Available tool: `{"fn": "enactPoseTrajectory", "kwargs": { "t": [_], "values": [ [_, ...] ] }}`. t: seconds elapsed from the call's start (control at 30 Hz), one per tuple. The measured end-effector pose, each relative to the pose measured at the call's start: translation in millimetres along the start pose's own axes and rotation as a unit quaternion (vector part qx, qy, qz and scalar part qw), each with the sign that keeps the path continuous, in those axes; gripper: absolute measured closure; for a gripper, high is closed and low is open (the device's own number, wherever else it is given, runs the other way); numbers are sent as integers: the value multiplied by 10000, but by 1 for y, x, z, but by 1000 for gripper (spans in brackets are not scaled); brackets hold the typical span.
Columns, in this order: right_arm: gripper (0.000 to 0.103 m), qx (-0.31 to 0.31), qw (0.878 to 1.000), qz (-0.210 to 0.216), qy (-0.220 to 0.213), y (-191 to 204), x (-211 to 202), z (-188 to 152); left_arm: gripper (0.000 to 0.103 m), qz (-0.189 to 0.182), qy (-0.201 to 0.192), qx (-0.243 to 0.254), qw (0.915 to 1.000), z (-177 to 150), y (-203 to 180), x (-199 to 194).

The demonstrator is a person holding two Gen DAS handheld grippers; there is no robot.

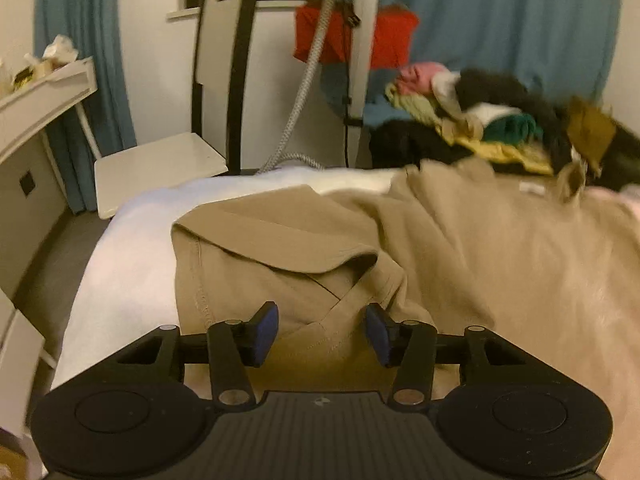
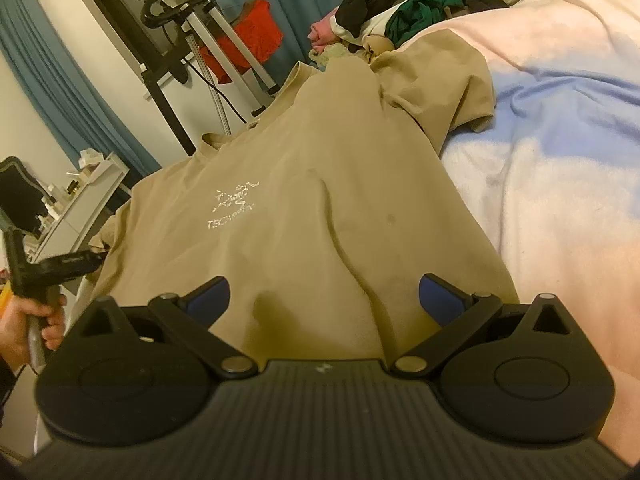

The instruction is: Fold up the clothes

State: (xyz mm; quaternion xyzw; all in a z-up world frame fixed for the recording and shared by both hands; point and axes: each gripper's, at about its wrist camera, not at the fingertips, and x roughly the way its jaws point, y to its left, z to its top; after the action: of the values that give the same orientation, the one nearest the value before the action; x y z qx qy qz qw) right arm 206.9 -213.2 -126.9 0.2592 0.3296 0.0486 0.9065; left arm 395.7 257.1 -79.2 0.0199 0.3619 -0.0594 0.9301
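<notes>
One tan T-shirt (image 2: pixel 304 208) lies on the bed (image 2: pixel 560 160); both grippers' jaws spread, holding nothing

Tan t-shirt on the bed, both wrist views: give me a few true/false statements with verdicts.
1. The tan t-shirt lies spread on the white blanket. True.
2. The right claw is shut on the shirt's hem. False: its fingers stand wide apart, nothing clamped.
3. The left claw is open over a folded-over part of the shirt. True.
4. The shirt's chest logo is red. False: it is white.
5. A pile of mixed clothes sits beyond the shirt. True.
6. The white chair stands on the bed. False: it stands on the floor beside the bed.
</notes>
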Motion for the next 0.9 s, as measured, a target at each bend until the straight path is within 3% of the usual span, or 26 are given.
{"fn": "enactPoseTrajectory", "kwargs": {
  "t": [0.07, 0.13, 0.2, 0.37, 0.6, 0.77, 0.87, 0.9],
  "values": [
    [0, 10, 10000, -1, 23, -1, 1, 0, 58, -37, 1, 177, 9998, -4, -1, 0],
    [0, 7, 10000, -8, 38, 0, 2, 0, 85, -176, 62, 222, 9996, -6, 3, -2],
    [0, -35, 10000, -40, 44, 1, 3, -1, 99, -331, 89, 147, 9993, -7, 13, -8],
    [0, -204, 9997, -149, 47, 5, 3, -3, 100, -631, -110, -48, 9979, -11, 38, -36],
    [0, -274, 9994, -217, 33, 8, 1, -5, 100, -910, -267, -934, 9911, -48, 88, -79],
    [0, -313, 9992, -246, 9, 10, 0, -5, 99, -630, -136, -1249, 9901, -88, 82, -85],
    [0, -392, 9989, -270, -17, 13, -1, -5, 97, -385, -206, -1440, 9886, -90, 78, -89],
    [0, -411, 9988, -276, -22, 13, -2, -4, 90, -364, -220, -1488, 9880, -87, 77, -91]
  ]
}}
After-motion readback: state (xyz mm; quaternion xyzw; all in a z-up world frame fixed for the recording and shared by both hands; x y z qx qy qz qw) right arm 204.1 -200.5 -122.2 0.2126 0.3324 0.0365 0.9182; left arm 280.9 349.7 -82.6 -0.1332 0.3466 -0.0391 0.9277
